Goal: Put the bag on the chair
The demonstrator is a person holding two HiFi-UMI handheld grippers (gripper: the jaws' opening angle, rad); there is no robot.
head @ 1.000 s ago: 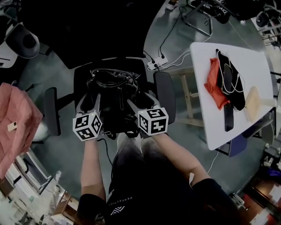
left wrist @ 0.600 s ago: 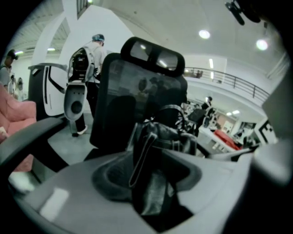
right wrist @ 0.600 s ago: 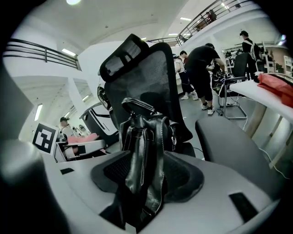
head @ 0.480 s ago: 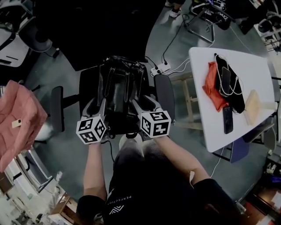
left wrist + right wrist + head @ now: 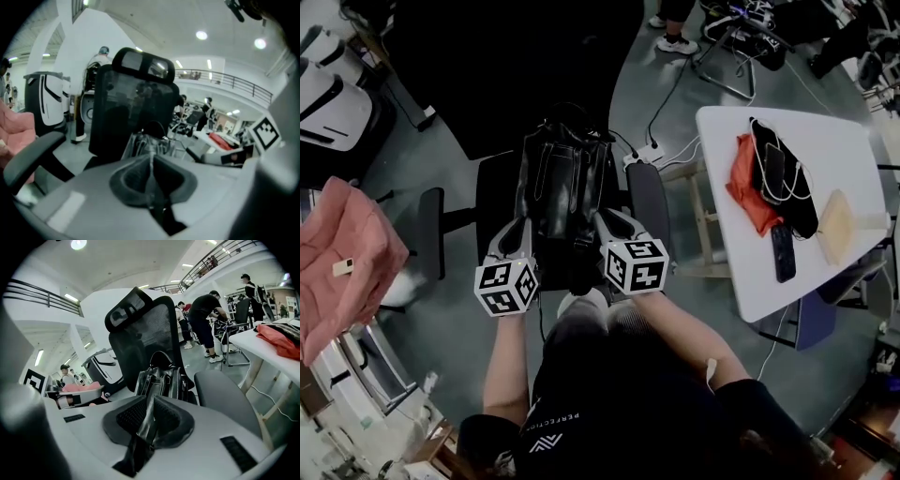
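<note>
left claw: jaws just closed, pinching a bag strap | right claw: jaws just closed, pinching another bag strap

Reaching forward with bare left forearm and bare right forearm, side by side. Pointing the grey plastic left gripper and matching grey right gripper forward and downward, marker cubes uppermost. Having just closed both pairs of jaws, each pinching a black leather bag strap.
</note>
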